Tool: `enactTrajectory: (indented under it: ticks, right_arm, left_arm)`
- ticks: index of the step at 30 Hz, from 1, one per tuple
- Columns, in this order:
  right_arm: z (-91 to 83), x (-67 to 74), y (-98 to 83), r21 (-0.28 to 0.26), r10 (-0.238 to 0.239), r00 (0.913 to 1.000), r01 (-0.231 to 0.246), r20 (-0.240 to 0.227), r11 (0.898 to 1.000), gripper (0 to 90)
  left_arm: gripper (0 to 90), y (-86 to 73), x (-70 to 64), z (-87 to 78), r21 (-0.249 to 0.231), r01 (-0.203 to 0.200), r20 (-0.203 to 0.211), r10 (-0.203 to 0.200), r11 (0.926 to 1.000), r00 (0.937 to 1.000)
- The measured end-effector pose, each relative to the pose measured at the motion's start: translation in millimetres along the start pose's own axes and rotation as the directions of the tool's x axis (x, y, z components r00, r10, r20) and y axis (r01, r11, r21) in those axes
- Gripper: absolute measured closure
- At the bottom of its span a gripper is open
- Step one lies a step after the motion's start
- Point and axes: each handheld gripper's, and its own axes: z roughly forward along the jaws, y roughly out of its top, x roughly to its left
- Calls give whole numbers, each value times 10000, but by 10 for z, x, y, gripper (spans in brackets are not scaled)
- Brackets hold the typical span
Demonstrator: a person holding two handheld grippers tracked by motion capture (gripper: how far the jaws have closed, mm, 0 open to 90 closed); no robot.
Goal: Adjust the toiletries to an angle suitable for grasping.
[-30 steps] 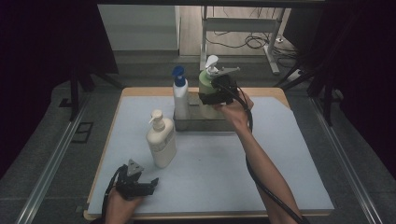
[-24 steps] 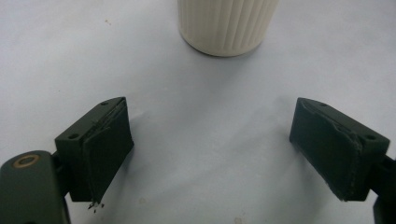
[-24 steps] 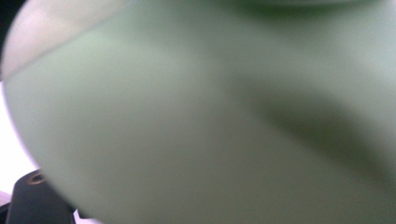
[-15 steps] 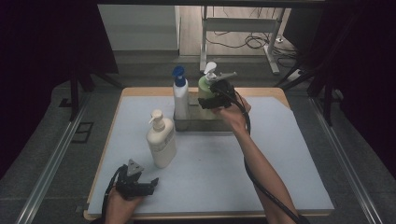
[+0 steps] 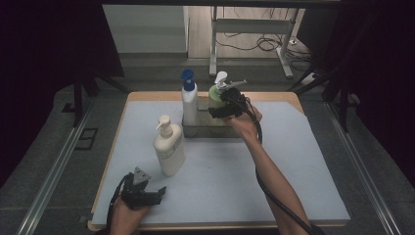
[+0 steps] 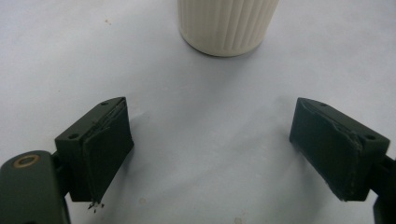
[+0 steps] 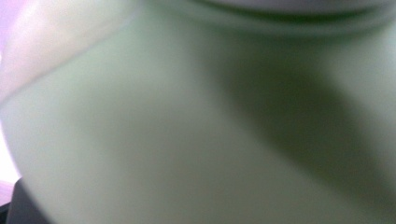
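Green pump bottle [image 5: 216, 96], white-capped and pale-bodied, is standing in the grey tray [image 5: 205, 131] at the worktop's far edge; the right claw [image 5: 221, 108] is gripping its body, jaws spread wide.

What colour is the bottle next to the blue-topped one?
Light green bottle; clearest in the high view.

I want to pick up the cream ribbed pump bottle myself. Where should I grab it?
Grab the cream ribbed pump bottle around its wide middle body, coming in level from the near side, where the left tongs sit open facing it. It stands upright by itself on the mat, and the thin pump top would likely slip or tip.
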Motion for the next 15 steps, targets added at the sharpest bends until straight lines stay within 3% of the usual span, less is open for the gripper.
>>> enactTrajectory:
  ticks: [15]
  right_arm:
    - [137, -28, -136, 285, 24, 9999, -21, -103, 9996, 123]
  left_arm:
    - [123, 0, -1, -1, 7, -3, -5, 3, 10000, 10000]
